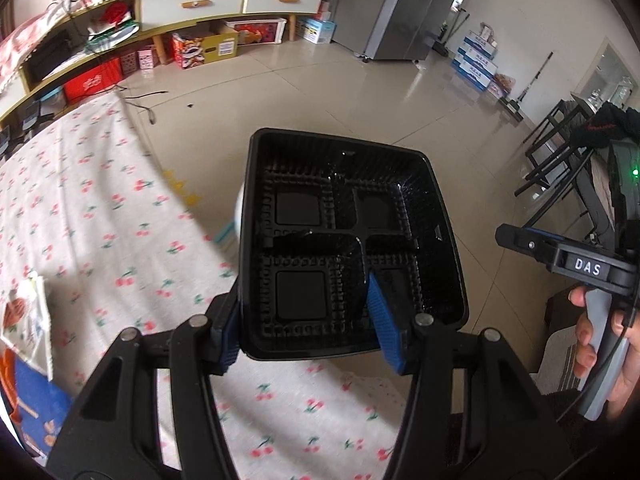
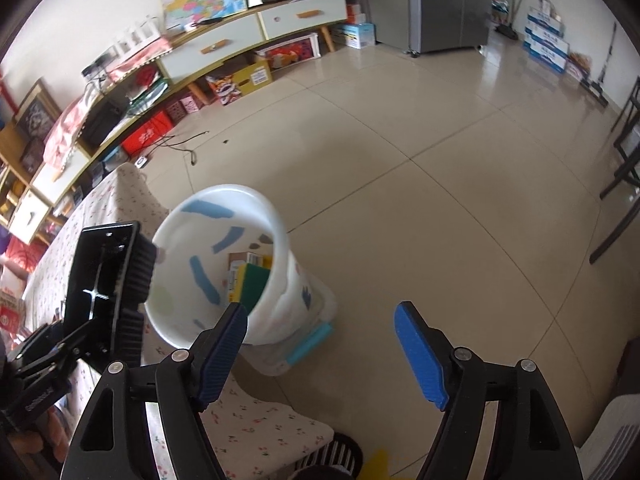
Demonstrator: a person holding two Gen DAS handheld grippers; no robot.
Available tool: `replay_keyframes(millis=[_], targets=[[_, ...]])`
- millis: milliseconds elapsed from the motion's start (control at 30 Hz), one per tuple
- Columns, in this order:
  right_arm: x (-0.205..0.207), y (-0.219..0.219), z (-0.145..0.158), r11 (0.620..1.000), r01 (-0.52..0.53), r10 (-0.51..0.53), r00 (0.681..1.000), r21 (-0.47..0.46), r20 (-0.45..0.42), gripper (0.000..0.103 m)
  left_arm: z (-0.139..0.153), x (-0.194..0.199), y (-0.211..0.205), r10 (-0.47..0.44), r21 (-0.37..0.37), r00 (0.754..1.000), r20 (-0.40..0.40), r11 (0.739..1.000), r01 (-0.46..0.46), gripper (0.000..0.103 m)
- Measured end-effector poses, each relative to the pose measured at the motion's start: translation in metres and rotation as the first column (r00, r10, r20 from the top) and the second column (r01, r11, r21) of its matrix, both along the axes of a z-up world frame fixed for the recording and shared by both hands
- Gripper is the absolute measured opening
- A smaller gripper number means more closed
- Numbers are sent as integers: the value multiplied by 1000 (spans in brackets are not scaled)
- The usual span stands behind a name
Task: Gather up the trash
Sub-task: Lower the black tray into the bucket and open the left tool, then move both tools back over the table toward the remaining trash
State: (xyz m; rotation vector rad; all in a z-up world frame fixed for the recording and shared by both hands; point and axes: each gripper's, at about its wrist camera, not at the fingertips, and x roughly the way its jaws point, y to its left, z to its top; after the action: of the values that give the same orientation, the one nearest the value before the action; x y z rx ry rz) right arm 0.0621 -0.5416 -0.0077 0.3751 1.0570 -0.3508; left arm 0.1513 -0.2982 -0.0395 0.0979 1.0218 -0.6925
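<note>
My left gripper (image 1: 304,320) is shut on a black plastic food tray (image 1: 344,208). One blue pad presses the outside of its left wall and the other sits inside it. The tray hangs tilted past the edge of the cherry-print tablecloth (image 1: 80,220). In the right wrist view the tray (image 2: 108,276) is just left of a white bin's (image 2: 276,236) rim. A yellow-green sponge (image 2: 252,284) and a small carton lie in the bin. My right gripper (image 2: 320,316) is open and empty, over the floor beside the bin. It also shows at the right edge of the left wrist view, the right gripper (image 1: 516,240) in a hand.
Snack packets (image 1: 24,320) lie on the table's left side. A long TV cabinet (image 2: 224,48) with boxes beneath lines the far wall, and a grey fridge (image 2: 448,4) stands beyond. Black chairs (image 1: 560,160) are at the right. The tiled floor (image 2: 440,200) is open around the bin.
</note>
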Motion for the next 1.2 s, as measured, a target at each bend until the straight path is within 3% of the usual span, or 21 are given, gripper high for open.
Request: replay_keyframes(millis=[200, 267, 300, 333, 767, 1200], targets=[[-4, -7, 1, 1000, 16, -16, 1000, 5, 8, 78, -4, 3, -15, -15, -23, 999, 38, 1000, 16, 58], [-4, -8, 1, 1000, 17, -17, 1000, 7, 9, 78, -5, 5, -19, -6, -22, 999, 49, 1000, 7, 67], [-4, -8, 1, 1000, 18, -18, 1000, 7, 11, 78, -5, 6, -18, 9, -18, 998, 56, 1000, -8, 79], [-4, -8, 1, 1000, 18, -18, 1000, 7, 11, 78, -4, 4, -18, 22, -19, 998, 63, 1000, -20, 84], [2, 1, 2, 1000, -4, 4, 1000, -3, 8, 78, 7, 3, 28, 111, 15, 992, 55, 994, -112, 84], [20, 44, 10, 995, -101, 102, 995, -10, 18, 78, 35, -7, 122, 277, 27, 956, 101, 959, -281, 97]])
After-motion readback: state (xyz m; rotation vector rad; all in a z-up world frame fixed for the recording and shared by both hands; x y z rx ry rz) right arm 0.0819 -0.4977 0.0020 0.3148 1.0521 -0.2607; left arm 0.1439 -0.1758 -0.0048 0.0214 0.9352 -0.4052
